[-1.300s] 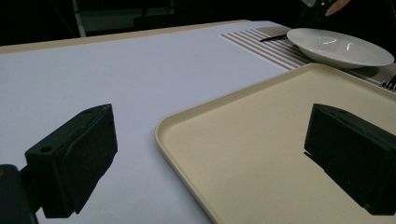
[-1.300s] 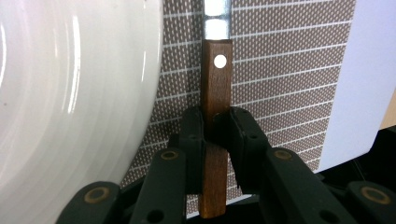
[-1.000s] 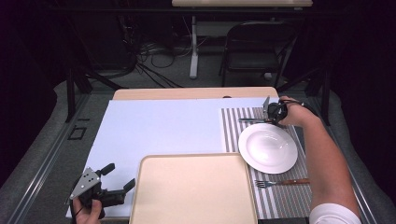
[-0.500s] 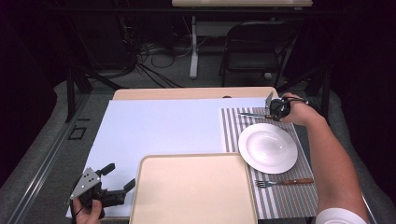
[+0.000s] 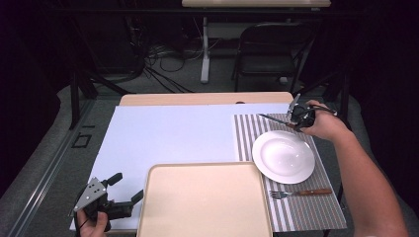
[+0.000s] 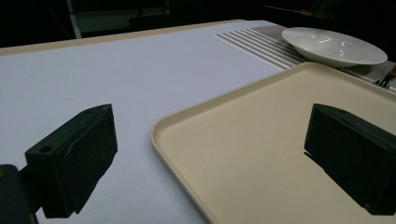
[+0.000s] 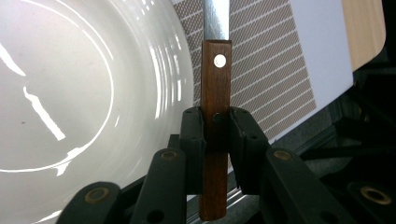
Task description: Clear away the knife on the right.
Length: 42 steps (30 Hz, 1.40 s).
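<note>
Right tool point(image 5: 296, 120) clamped on one knife point(image 7: 215, 121), pads pressed to both sides of the wooden handle, seen plainly in the right gripper view. Knife held off the counter point(image 5: 163, 133), just beyond the far rim of the one white plate point(image 5: 284, 156), over the far end of the one striped placemat point(image 5: 247, 136). Long axis roughly level and crosswise to the plate's far rim in the high view: blade point(image 5: 271, 118) pointing left, away from the hand, handle end back in the tool. In the right gripper view, blade running straight ahead from the jaws, one bright rivet showing near the blade, plate to its left. One fork point(image 5: 300, 193) with a wooden handle lying on the placemat on the near side of the plate, tines pointing left. One beige tray point(image 5: 205, 202) left of the plate and nearer the person, bare. Left tool point(image 5: 123, 190) low beside the tray's near left corner, jaws well apart, gripping nothing, one jaw standing over the tray.
</note>
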### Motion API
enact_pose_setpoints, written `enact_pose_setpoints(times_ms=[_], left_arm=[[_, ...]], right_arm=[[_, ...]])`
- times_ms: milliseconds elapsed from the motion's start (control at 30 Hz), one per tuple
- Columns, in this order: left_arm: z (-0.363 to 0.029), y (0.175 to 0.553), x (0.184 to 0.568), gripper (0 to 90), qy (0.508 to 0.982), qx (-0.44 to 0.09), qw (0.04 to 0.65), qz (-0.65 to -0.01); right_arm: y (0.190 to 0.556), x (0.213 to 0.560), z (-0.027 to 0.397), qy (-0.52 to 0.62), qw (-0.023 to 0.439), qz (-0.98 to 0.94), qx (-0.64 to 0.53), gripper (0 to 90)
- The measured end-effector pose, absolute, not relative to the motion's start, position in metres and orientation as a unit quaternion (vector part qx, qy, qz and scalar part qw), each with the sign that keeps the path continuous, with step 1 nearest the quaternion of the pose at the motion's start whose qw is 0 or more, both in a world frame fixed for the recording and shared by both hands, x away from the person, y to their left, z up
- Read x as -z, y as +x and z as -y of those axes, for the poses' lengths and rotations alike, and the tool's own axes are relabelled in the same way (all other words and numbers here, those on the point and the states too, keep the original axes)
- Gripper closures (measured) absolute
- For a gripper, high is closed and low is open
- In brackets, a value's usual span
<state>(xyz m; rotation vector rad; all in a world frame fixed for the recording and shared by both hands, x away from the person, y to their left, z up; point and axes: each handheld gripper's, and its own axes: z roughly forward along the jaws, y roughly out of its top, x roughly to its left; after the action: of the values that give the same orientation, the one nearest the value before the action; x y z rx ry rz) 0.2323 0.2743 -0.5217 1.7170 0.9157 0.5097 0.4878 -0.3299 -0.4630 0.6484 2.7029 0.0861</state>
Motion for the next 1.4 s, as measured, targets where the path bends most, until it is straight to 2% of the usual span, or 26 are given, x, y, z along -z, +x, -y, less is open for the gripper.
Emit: enact_pose_setpoints(times_ms=[67,467,867,1167,1233,1267,1367,1400], left_arm=[[-0.275,0.232,0.522,2.6,0.719,-0.210,0.539,-0.384],[-0.275,0.229,0.520,2.6,0.716,-0.203,0.548,-0.382],[-0.274,0.227,0.520,2.6,0.719,-0.203,0.544,-0.383],[-0.274,0.229,0.522,2.6,0.722,-0.197,0.544,-0.381],[-0.274,0.230,0.521,2.6,0.722,-0.194,0.544,-0.381],[-0.274,0.231,0.522,2.6,0.721,-0.192,0.545,-0.381],[-0.274,0.233,0.522,2.6,0.720,-0.188,0.547,-0.384],[-0.274,0.234,0.522,2.6,0.720,-0.189,0.547,-0.383]], right_arm=[[0.483,0.461,0.330,0.242,0.170,-0.955,-0.019,76.6],[0.453,0.456,0.324,0.336,0.196,-0.920,-0.046,76.5],[0.416,0.446,0.330,0.407,0.156,-0.897,-0.075,76.6],[0.391,0.447,0.337,0.436,0.156,-0.884,-0.068,76.6],[0.384,0.453,0.336,0.449,0.157,-0.874,-0.096,76.5],[0.381,0.446,0.335,0.441,0.144,-0.884,-0.048,76.5],[0.370,0.458,0.332,0.441,0.162,-0.876,-0.107,76.5],[0.366,0.449,0.328,0.442,0.147,-0.884,-0.049,76.5]])
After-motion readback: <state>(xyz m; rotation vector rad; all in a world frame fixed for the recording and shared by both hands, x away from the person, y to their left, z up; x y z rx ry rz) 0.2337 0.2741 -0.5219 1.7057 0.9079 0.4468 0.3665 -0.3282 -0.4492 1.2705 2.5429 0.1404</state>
